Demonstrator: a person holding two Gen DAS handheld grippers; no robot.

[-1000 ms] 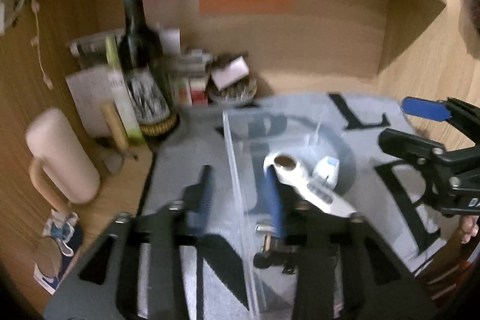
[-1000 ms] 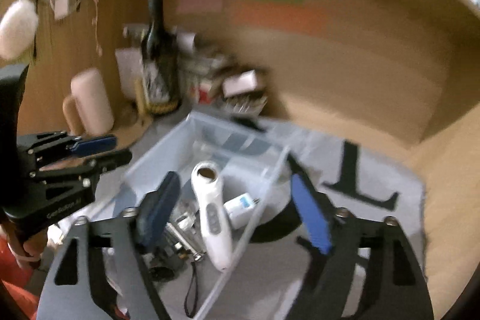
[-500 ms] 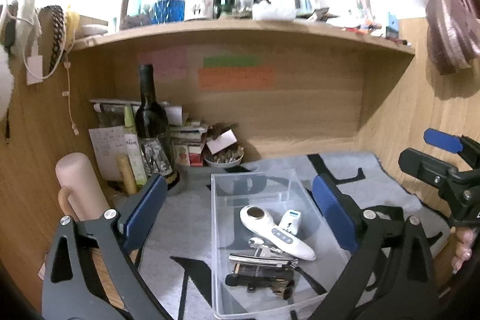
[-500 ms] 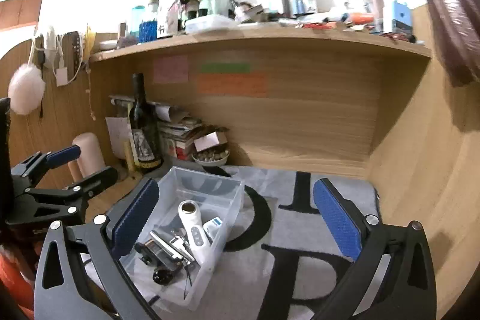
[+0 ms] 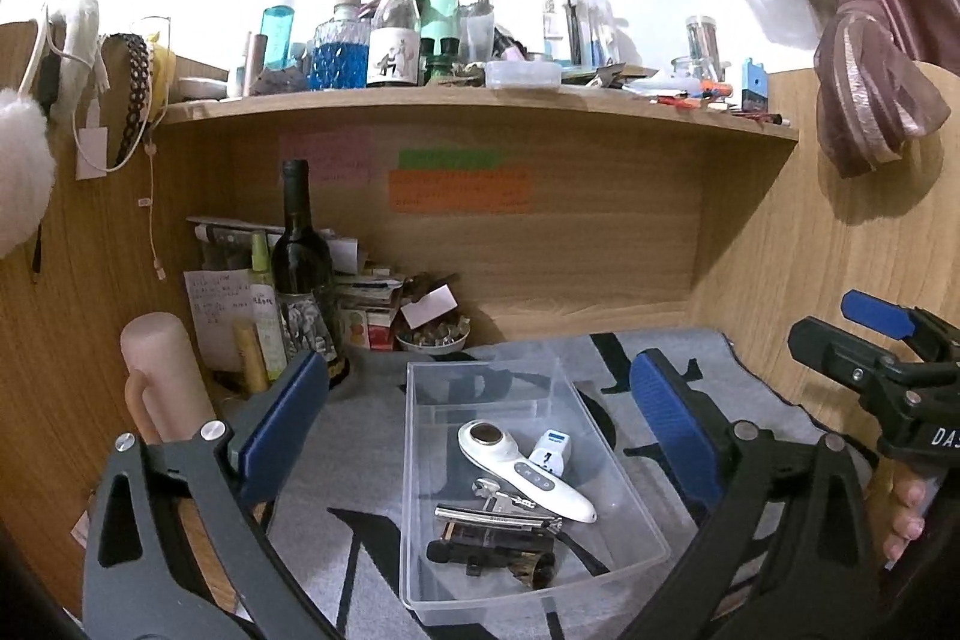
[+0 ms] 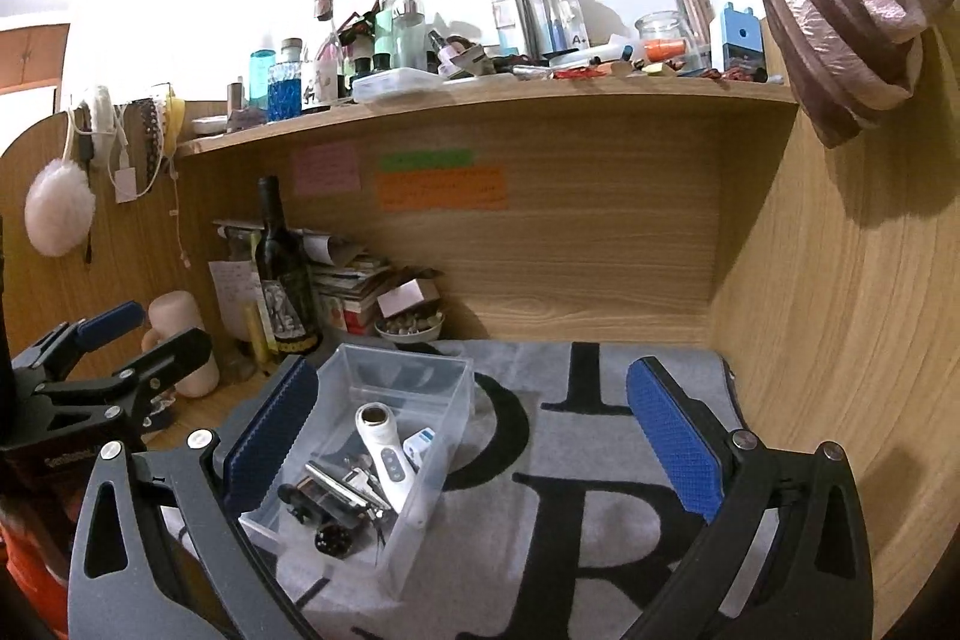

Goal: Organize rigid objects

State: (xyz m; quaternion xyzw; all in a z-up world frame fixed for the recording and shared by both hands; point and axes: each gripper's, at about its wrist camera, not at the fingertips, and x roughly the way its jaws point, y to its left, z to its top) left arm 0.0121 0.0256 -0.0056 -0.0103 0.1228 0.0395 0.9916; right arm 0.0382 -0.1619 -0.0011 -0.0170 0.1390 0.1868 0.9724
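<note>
The small items, a white handheld device [image 5: 525, 472], a metal clip [image 5: 498, 517] and dark pieces, are gathered in the clear bin [image 5: 420, 460] on the worktop's grey mat [image 6: 600, 460], apparently so that loose things are contained. Both the left gripper [image 5: 480, 430] and the right gripper [image 6: 468, 436] are held with fingers spread wide, empty. The bin is seen below and between the left fingers, and beside the right gripper's left finger.

My left gripper [image 5: 480, 418] and right gripper [image 6: 468, 418] both show blue pads on dark grey frames. At the lower centre of the frame the clear bin [image 5: 624, 460] holds a white handheld device [image 5: 528, 472]. The mat [image 6: 600, 472] is grey with big black letters. In the upper middle of the frame, pink, green and orange notes [image 5: 462, 190] sit on the wood-grain back panel [image 5: 600, 244].
</note>
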